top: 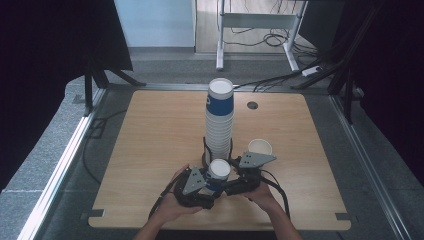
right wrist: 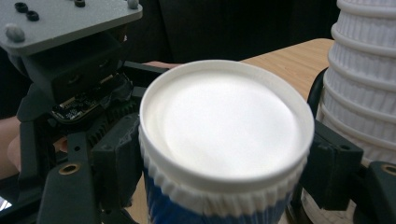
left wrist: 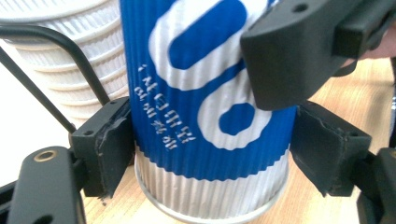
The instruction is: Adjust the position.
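A blue-and-white ribbed paper cup (top: pixel 218 171) stands near the front of the wooden table (top: pixel 150 150), its flat white end (right wrist: pixel 224 126) facing up. My left gripper (top: pixel 212 184) comes in from the left and is shut on it. In the left gripper view, the left gripper (left wrist: pixel 215 149) has both pads against the cup (left wrist: pixel 201 107) low on its wall. My right gripper (top: pixel 228 178) comes in from the right and is shut on the same cup. In the right gripper view, the right gripper (right wrist: pixel 224 163) holds it just under the top rim. The cup's lower rim is at or just above the table.
A tall stack of the same cups (top: pixel 220 120) rises in a black wire holder (top: pixel 205 150) right behind the held cup. A single open white cup (top: pixel 260 146) stands to the right of the stack. A round cable hole (top: pixel 252 105) lies farther back.
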A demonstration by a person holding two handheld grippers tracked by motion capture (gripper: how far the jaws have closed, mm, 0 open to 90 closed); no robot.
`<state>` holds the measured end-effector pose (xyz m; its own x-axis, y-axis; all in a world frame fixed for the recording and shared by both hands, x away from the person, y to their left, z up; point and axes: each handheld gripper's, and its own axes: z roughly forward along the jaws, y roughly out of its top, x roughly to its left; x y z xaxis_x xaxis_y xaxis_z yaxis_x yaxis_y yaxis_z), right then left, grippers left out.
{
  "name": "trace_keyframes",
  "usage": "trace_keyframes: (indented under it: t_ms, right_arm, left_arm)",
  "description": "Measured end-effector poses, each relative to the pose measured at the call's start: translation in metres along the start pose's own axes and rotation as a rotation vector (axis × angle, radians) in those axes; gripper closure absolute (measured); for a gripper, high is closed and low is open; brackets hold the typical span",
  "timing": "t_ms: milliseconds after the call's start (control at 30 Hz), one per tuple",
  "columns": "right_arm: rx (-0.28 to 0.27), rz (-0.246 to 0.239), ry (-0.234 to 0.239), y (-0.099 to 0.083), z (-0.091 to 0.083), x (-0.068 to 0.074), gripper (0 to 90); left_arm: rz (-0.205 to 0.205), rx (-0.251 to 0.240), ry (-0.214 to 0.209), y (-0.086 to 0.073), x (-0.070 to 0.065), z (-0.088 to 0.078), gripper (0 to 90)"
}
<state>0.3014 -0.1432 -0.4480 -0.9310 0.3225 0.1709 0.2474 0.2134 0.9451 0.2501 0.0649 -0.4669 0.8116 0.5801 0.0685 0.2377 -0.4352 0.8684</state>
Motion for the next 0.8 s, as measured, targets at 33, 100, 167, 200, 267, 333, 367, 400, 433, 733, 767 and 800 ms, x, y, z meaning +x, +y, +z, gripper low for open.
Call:
trace_keyframes:
  t_ms: [33,100,167,200,267,333,367,400,433,733,767,800]
  right_arm:
    - [0.002,0.000,-0.002,0.000,0.000,0.000,24.3]
    - [0.006,0.002,-0.009,0.000,0.000,-0.001,24.2]
    - [0.009,0.004,-0.009,-0.001,0.000,-0.001,24.2]
    - [0.010,0.002,-0.010,-0.001,0.000,-0.001,24.4]
    - [0.015,0.004,-0.007,-0.001,0.000,-0.001,24.8]
    - [0.017,0.002,-0.003,-0.001,-0.001,-0.001,24.8]
    - [0.014,0.000,0.005,-0.001,-0.001,-0.001,24.6]
    - [0.014,0.000,0.005,-0.001,-0.001,-0.001,24.6]
    - [0.007,-0.002,0.002,-0.001,-0.003,-0.001,24.0]
    - [-0.022,0.010,-0.006,0.002,-0.012,-0.005,23.2]
    - [-0.024,0.010,-0.008,0.002,-0.013,-0.005,23.1]
    - [-0.028,0.009,-0.009,0.002,-0.014,-0.005,23.1]
  left_arm:
    - [0.004,0.001,0.002,0.000,-0.001,0.001,19.1]
    - [0.020,0.007,0.004,-0.001,-0.003,0.003,19.4]
    - [0.031,0.012,0.002,-0.002,-0.004,0.004,19.5]
    - [0.034,0.014,0.001,-0.002,-0.005,0.005,19.5]
    - [0.035,0.014,-0.002,-0.003,-0.005,0.006,19.8]
    - [0.038,0.010,-0.006,-0.004,-0.005,0.006,19.8]
    - [0.040,0.008,-0.006,-0.004,-0.004,0.005,20.0]
    - [0.044,0.010,-0.006,-0.004,-0.004,0.004,20.0]
    - [0.047,0.010,-0.006,-0.004,-0.004,0.004,20.2]
    - [0.092,0.037,0.003,-0.005,-0.007,0.006,20.4]
    - [0.093,0.036,0.007,-0.005,-0.007,0.006,20.4]
    - [0.098,0.040,0.013,-0.005,-0.007,0.006,20.4]
